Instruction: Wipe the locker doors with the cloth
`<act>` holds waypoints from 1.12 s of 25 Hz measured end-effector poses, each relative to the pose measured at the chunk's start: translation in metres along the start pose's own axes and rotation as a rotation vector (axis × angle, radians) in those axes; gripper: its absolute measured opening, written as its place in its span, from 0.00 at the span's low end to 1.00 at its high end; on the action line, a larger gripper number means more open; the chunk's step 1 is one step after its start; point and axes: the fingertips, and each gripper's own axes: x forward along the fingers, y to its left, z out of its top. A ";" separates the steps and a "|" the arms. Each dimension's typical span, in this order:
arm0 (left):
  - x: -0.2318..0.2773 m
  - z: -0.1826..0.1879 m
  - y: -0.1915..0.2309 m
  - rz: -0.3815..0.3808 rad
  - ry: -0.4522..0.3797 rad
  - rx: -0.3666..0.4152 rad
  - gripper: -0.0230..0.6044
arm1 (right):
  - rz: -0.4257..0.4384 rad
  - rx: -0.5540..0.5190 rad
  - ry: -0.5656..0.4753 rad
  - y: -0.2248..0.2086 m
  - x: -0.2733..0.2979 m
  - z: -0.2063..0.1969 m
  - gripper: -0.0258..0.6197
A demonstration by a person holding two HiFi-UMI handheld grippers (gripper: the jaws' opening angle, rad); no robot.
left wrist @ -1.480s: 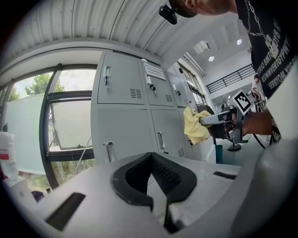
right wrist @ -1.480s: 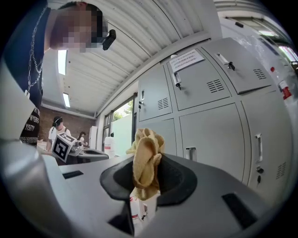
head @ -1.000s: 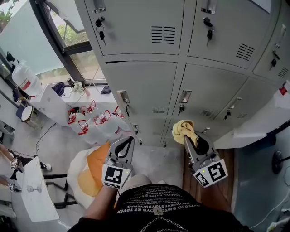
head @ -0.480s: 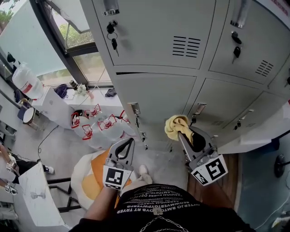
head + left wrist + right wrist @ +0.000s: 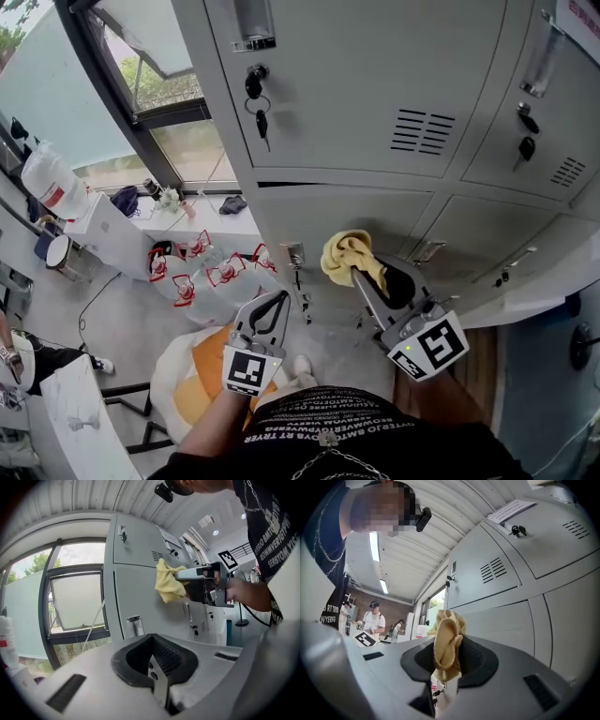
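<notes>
Daylight floods in through the window (image 5: pixel 159 89), so my head view is bright and even; the lockers (image 5: pixel 375 84) right of the window take it softly, with a pale sheen and no hard glare; shadows below the window are faint. Both gripper views bulge like a fisheye, black at the corners, the lockers bending; in the left one the sky in the window is nearly white, and my left gripper (image 5: pixel 153 641) goes soft close to the lens; in the right one ceiling lamps (image 5: pixel 374 545) burn white, and the cloth (image 5: pixel 447 625) pinched in my right gripper (image 5: pixel 449 667) looks fairly sharp.
</notes>
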 end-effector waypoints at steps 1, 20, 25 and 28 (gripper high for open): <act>0.001 -0.001 0.001 -0.004 0.001 -0.002 0.04 | 0.009 -0.004 0.001 0.001 0.007 0.001 0.17; -0.006 -0.017 0.016 0.001 0.001 -0.023 0.04 | 0.122 -0.094 0.040 0.031 0.100 0.014 0.17; -0.006 -0.011 0.017 0.004 -0.024 -0.017 0.04 | 0.080 -0.118 0.056 0.016 0.095 0.014 0.17; -0.009 -0.011 0.015 0.006 -0.016 -0.025 0.04 | 0.051 -0.125 0.064 0.006 0.087 0.013 0.17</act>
